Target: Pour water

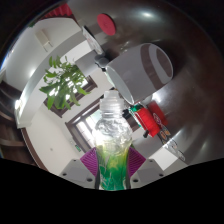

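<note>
Worktop (185,110): pale grey-white surface, seen strongly tilted, running up and away beyond the fingers. Room: bright interior with light walls; a leafy green plant (63,85) stands off to one side, well apart from the held item; a red object (107,21) shows in the far background, too small to identify. On the worktop: a large grey cylindrical container (152,68) with a dark interior, lying beyond the bottle and apart from it; a red item (150,120) with some dark parts lies near the bottle's side, its nature not clear; a dark brownish strip, possibly a floor or a lower surface, crosses behind the bottle. Task item: one clear plastic bottle (112,140), upright relative to the fingers, with a white cap at the top, a transparent ribbed body, and a green and white label or tinted lower part with some yellow. The liquid level cannot be read. Position: between the fingers, its lower part seated at their tips, its neck and cap reaching ahead toward the grey container. Gripper (113,172): grey fingers drawn in on either side of the bottle's base, each one pressing against the bottle, no gap visible on either side; the bottle appears carried clear of the worktop.
</note>
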